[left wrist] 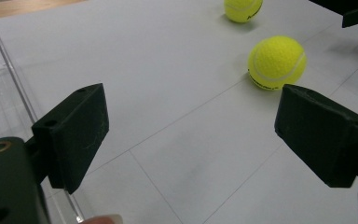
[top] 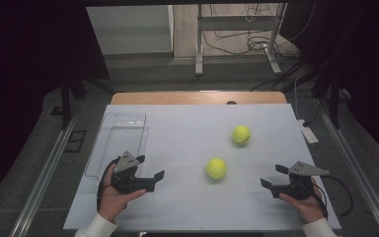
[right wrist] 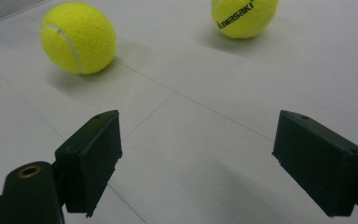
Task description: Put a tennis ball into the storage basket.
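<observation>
Left gripper and right gripper, both with jaws spread wide and holding nothing. Near tennis ball on the white table ahead of and between both sets of jaws; far tennis ball beyond. Clear tray beside the left jaws.

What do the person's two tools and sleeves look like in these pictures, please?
Both the left tool and right tool are black with two blocky jaws and a grey three-cornered plate on top. A black cable trails from the right one. The person wears white sleeves.
</observation>
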Demonstrator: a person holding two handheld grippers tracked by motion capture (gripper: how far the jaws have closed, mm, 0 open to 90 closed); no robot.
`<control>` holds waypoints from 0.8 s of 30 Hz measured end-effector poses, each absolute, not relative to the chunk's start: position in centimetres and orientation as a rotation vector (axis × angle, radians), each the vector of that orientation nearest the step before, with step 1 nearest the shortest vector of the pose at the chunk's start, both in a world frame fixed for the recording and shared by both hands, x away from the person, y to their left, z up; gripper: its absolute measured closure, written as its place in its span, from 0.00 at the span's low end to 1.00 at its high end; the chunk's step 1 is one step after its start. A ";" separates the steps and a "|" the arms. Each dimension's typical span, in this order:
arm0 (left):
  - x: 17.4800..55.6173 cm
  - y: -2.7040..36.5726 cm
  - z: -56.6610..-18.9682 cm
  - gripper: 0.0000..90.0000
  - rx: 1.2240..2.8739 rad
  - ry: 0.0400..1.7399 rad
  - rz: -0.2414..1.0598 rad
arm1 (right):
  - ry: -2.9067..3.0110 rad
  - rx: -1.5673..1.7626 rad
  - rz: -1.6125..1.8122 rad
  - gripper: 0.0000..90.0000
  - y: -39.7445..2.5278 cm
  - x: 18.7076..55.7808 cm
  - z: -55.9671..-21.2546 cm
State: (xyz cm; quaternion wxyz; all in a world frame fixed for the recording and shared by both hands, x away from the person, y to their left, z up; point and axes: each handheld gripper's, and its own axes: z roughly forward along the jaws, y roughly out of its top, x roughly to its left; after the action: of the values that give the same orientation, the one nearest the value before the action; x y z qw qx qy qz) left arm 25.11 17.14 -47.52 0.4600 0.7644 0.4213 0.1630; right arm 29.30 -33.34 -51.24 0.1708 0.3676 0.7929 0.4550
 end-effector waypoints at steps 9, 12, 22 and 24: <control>25.4 16.7 -47.4 0.12 1.886 1.025 0.380 | 2.251 1.043 1.291 0.18 -33.3 29.3 -51.2; 25.5 16.5 -47.4 0.12 1.887 1.022 0.375 | 2.250 1.044 1.290 0.18 -33.4 29.3 -51.3; 26.2 15.5 -47.2 0.11 1.903 1.001 0.361 | 2.253 1.044 1.277 0.18 -33.4 29.4 -51.4; 26.2 15.3 -47.2 0.11 1.905 0.998 0.358 | 2.252 1.044 1.277 0.18 -33.4 29.4 -51.3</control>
State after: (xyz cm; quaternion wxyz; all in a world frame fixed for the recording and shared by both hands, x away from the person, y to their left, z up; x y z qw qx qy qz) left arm 26.24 15.35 -47.16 0.4625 0.7747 0.4058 0.1457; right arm 29.41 -33.39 -51.35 0.1741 0.3682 0.7945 0.4504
